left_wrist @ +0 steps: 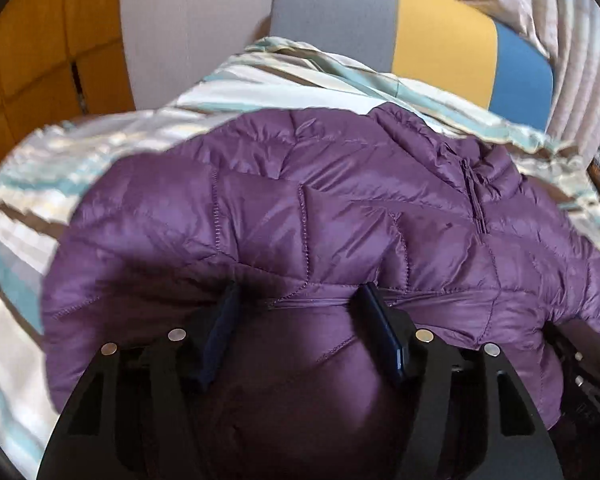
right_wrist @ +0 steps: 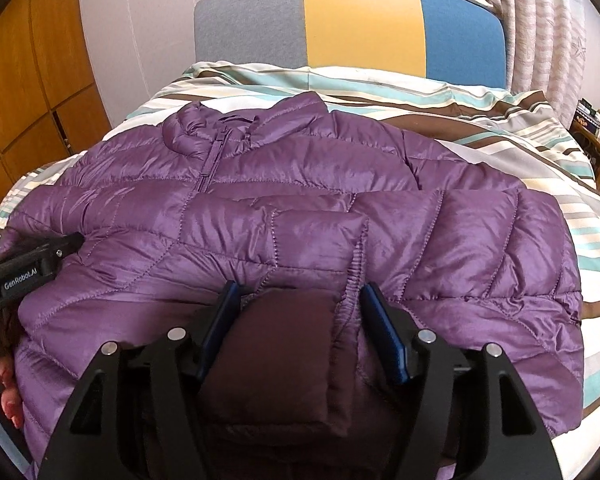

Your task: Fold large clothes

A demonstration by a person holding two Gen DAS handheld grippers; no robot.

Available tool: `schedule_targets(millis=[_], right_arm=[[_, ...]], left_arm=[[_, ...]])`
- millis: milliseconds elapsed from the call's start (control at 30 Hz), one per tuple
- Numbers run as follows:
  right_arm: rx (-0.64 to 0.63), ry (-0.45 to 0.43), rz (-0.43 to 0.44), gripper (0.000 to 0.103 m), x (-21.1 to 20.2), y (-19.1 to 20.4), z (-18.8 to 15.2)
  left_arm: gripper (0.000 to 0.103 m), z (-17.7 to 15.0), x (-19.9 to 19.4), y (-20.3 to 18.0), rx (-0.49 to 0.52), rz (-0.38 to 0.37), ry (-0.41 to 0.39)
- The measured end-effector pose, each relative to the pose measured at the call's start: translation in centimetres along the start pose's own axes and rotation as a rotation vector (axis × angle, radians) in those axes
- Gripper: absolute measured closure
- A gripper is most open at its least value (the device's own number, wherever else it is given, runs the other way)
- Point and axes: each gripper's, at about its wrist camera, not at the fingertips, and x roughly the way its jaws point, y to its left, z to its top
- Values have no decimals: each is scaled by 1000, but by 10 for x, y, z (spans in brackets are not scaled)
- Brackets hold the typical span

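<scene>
A purple quilted puffer jacket (left_wrist: 300,208) lies zip-up across the striped bed, its collar towards the headboard. My left gripper (left_wrist: 300,304) is pressed into the jacket's near edge. A bunched fold of fabric fills the gap between its blue pads, and creases spread out from them. From the right wrist view, one of its fingers (right_wrist: 70,242) rests on the jacket's left side. In that view the jacket (right_wrist: 300,184) has a sleeve folded across its front. The sleeve's cuff (right_wrist: 288,340) lies loose between the pads of my open right gripper (right_wrist: 296,300).
The bed has a striped cover (right_wrist: 500,132) and a grey, yellow and blue headboard (right_wrist: 360,24). Wooden cupboards (right_wrist: 28,92) stand to the left and curtains (right_wrist: 548,32) to the right, above a cluttered side table (right_wrist: 596,136). A hand (right_wrist: 8,396) holds the left gripper.
</scene>
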Motion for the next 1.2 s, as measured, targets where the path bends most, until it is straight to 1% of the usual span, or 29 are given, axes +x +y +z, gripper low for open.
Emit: schedule_targets(millis=[133,233,300,367,433,467,533,600,633,667,733,867,1033,1100,1133,1167,1200], right_arm=[[-7,4,-7,39,3,1,-1],[-7,3,-7,39,3,0,-1],[-7,3,-8,39,2,0,-1],[-3,3,-3,39,2,-1,-1],[-4,3,-6,38,2,0,0],[-4,2,-5,38,2,0,0],[-3,2,-4,38,2,0,0],[-4,1,-6,38,2,1,0],[-4,0,-5,38,2,0,0],[-4,0,-5,37,1,0,0],[-7,0,-5,37,2,0,0],[-9,0,-7,37,2,1,0],[-10,0,-8,37,2,1,0],[-9,0,-8,37,2,1,-1],[-8,1,-7,36,2,1,0],[-6,1,-6,35,2,1,0],[-2,2,-7,33,2,0,0]], left_arm=[[40,-2,3,-3,17,23,-7],[40,-1,-4,0,-2,-8,-6],[36,0,-14,4,-12,-27,-5],[28,2,-28,14,-22,-6,-21],[28,6,-37,29,-61,19,-43],[28,8,-40,43,-100,23,-45],[28,11,-40,59,-129,39,-40],[28,13,-33,71,-119,94,-20],[28,10,-24,75,-91,114,8],[28,7,-19,77,-70,113,18],[27,2,-15,77,-43,105,9],[25,3,-8,77,-29,118,18],[24,4,-10,78,-26,120,15],[14,5,-13,73,-23,126,18],[3,6,-15,73,-25,128,26],[3,5,-21,76,-35,136,39],[3,4,-27,78,-49,128,43]])
